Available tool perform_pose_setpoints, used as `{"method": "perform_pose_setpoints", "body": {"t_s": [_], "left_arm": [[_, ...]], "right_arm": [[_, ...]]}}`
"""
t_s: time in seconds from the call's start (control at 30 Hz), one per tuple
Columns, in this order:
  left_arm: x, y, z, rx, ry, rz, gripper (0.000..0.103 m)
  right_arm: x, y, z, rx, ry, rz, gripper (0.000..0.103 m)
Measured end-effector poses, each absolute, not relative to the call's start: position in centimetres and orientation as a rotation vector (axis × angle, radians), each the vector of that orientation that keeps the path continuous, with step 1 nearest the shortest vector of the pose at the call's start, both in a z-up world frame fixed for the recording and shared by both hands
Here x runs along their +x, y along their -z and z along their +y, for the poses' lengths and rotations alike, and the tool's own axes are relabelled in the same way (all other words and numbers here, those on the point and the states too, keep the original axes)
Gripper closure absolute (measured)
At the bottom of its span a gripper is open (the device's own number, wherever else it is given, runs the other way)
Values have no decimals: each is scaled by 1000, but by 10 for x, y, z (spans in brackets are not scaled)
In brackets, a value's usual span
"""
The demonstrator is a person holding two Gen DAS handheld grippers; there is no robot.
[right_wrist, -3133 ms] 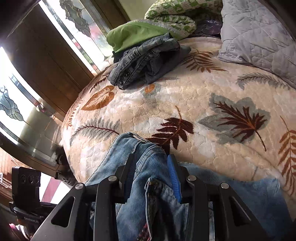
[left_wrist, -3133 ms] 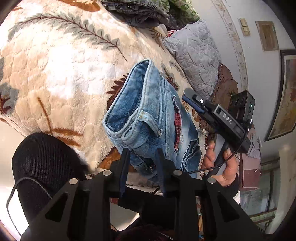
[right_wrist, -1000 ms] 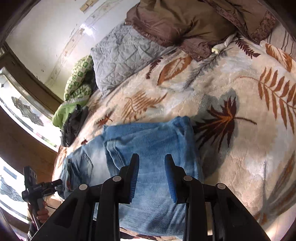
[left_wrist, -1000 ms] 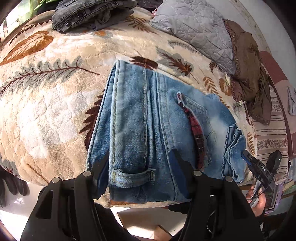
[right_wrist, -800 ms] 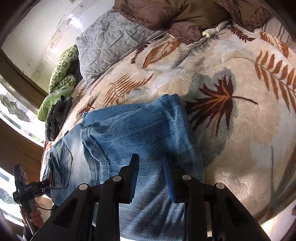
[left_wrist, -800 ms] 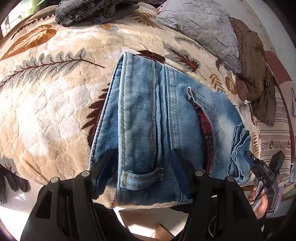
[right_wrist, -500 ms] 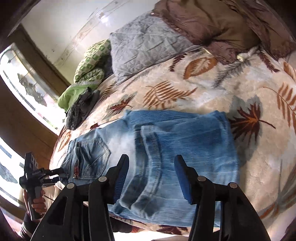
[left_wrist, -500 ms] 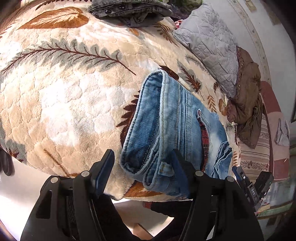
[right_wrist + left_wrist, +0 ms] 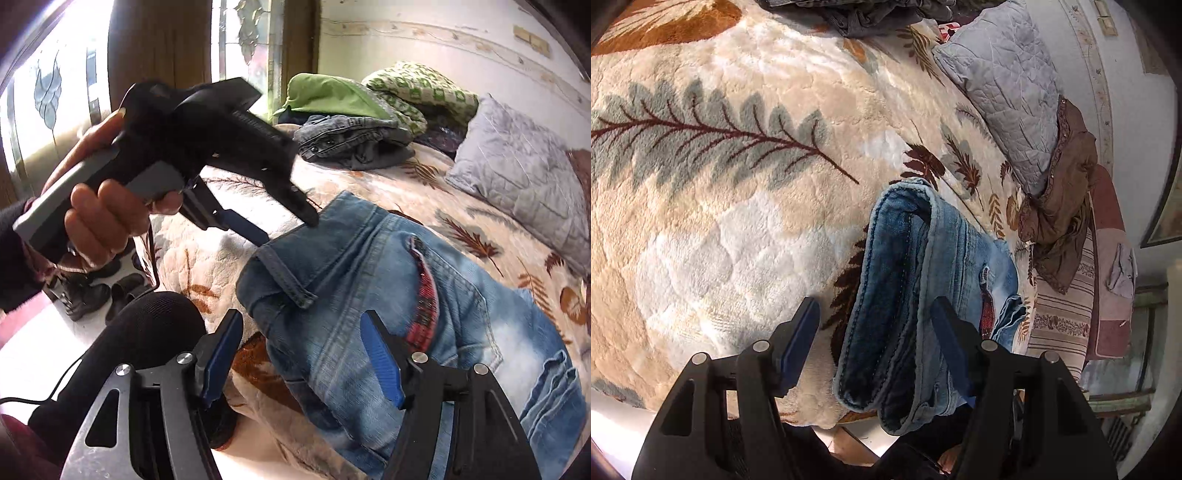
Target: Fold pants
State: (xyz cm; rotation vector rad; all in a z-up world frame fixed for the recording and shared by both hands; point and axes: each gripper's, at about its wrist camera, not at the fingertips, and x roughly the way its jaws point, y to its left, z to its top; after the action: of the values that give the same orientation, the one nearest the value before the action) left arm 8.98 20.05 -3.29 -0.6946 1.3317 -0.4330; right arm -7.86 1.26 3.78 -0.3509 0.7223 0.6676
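Left wrist view: your left gripper [image 9: 875, 343] has its blue-padded fingers [image 9: 799, 339] spread apart, and the folded waistband end of the jeans [image 9: 908, 280] stands between them, but neither pad presses on the denim. From the right wrist view, the same gripper [image 9: 286, 229] reaches down to the top corner of the waistband, held by your left hand [image 9: 99, 218]; whether a fingertip touches the cloth there I cannot tell. Your right gripper [image 9: 303, 350] is opening, its fingers [image 9: 380, 354] wide on either side of the jeans' near end without pinching it. The jeans lie folded lengthwise along the near edge of the bed [image 9: 720, 221], waistband overhanging that edge slightly, a red plaid pocket trim [image 9: 424, 295] facing up and the leg hems [image 9: 554, 398] bunched toward the right. Farther across the leaf-patterned blanket sit a grey quilted pillow [image 9: 517, 170], a pile of dark grey clothing [image 9: 351, 140] and green fabric [image 9: 332, 96] near the window. Your black-clad knee [image 9: 140, 339] is just beside the bed's edge.
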Motion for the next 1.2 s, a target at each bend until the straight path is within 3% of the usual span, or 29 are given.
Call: {"method": "perform_pose_setpoints", "body": {"t_s": [0.2,0.23,0.3,0.33,0.37,0.4,0.57,0.63,0.77,0.83,0.9,1.2], "left_arm": [[111,28,211,-707,452,1335,38],[115,27,210,-706,458,1336,38],[119,27,208,-706,484,1340,37],[121,27,206,-710,504,1345,37],[123,28,204,-711,526,1351,34],[125,29,200,-707,543,1359,30],[139,40,190,-732,605,1379,26],[143,42,185,-777,638,1364,18],[143,50,169,-868,720,1355,18],[141,48,166,-857,709,1319,29],[139,51,162,-860,722,1331,86],[120,-19,134,-691,699,1189,88]], "right_arm": [[-89,2,68,-642,-529,622,28],[-88,5,70,-660,-512,609,31],[-81,1,64,-626,-515,609,53],[-77,-4,58,-583,-532,633,58],[-76,-11,51,-552,-535,634,68],[-77,-18,46,-541,-531,618,72],[-83,-41,29,-485,-508,579,76],[-84,-43,27,-476,-508,582,76],[-84,-40,32,-483,-515,591,76],[-82,-39,32,-479,-516,592,76],[-81,-41,30,-469,-518,590,76],[-82,-78,-12,-307,-538,561,77]]}}
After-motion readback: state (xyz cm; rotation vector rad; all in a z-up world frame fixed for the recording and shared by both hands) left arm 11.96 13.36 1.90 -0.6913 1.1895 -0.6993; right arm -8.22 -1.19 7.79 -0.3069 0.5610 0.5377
